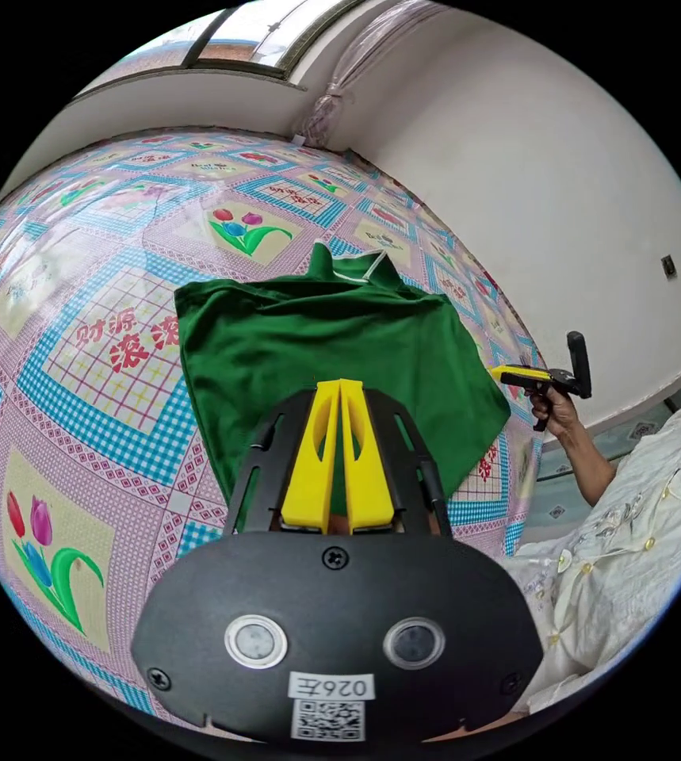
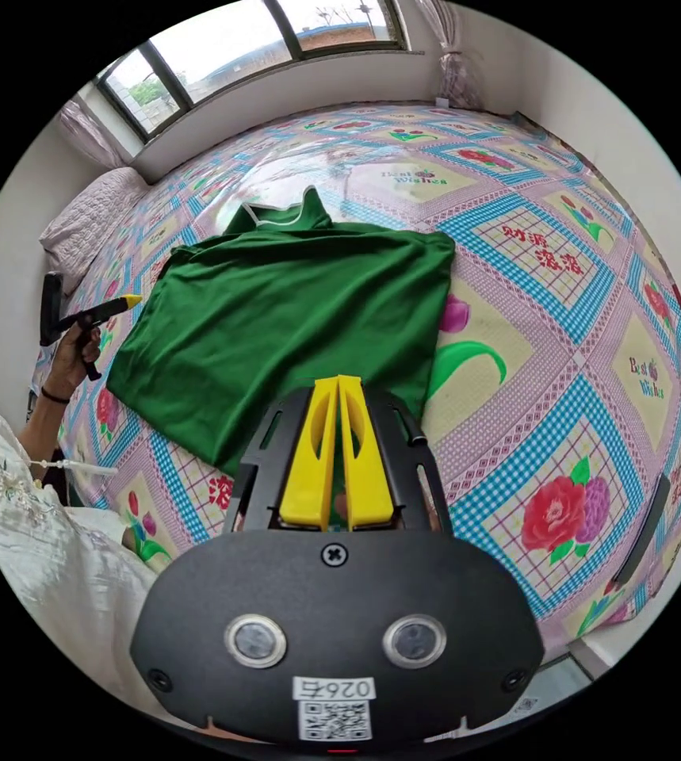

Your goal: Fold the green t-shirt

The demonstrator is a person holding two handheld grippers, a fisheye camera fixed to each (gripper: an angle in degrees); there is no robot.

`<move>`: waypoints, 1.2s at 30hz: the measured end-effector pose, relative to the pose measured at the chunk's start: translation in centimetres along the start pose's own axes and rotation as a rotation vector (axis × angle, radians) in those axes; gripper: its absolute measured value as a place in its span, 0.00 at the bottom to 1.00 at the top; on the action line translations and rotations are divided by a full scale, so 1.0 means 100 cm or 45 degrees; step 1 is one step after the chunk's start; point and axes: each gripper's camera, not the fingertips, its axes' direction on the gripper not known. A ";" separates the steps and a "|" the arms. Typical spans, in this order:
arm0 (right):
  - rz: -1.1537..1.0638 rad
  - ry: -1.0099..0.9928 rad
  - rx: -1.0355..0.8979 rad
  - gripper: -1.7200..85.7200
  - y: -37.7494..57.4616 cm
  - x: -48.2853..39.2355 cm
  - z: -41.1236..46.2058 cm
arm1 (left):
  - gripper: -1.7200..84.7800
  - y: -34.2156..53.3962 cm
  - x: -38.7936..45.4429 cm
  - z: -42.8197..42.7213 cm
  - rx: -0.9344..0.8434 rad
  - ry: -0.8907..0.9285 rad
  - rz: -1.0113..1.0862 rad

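Observation:
The green t-shirt lies flat on the bed, its sides turned in and its collar at the far end. My left gripper hovers over the shirt's near hem, yellow jaws pressed together with nothing between them. My right gripper is likewise shut and holds nothing above the near hem. In the left gripper view the right gripper is held in a hand just off the shirt's corner. In the right gripper view the left gripper sits beside the shirt's opposite edge, clear of the cloth.
A bedsheet printed with flowers and checks covers the bed. A pale pillow lies by the window wall. A dark flat object rests at the bed's edge. The person's white sleeve is close by.

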 end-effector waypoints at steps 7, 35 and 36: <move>0.232 0.106 0.118 0.04 0.086 0.006 -0.053 | 0.01 0.069 0.033 -0.041 -0.087 -0.168 -0.024; 0.545 -0.193 0.191 0.00 0.035 0.119 -0.085 | 0.03 0.116 0.022 -0.130 -0.295 -0.227 -0.077; 0.542 -0.193 0.176 0.00 0.041 0.122 -0.089 | 0.03 0.129 0.011 -0.144 -0.238 -0.107 -0.132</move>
